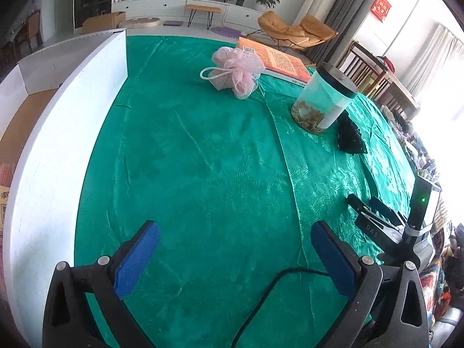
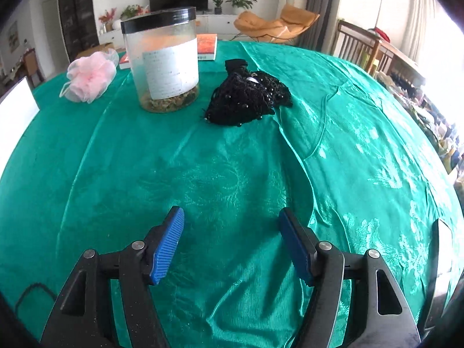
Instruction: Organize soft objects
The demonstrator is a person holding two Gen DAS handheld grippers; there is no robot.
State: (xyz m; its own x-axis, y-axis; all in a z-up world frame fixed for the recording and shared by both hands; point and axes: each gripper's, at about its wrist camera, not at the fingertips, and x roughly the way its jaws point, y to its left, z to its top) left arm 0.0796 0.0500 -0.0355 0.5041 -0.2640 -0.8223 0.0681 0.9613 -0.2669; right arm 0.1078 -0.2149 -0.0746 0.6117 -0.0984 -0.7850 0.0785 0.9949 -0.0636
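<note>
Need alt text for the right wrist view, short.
Open right gripper, holding nothing, hovers over a green tablecloth. Beyond it lie a black beaded mesh bundle, a black-lidded clear jar and a pink bath pouf.

A green cloth (image 2: 232, 159) covers the table. On it lie a pink bath puff (image 2: 90, 79), a black-lidded jar (image 2: 162, 61), a black beaded net (image 2: 246, 98) and an orange book (image 1: 278, 61).

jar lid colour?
Black; the jar lid shows best in the right wrist view.
</note>
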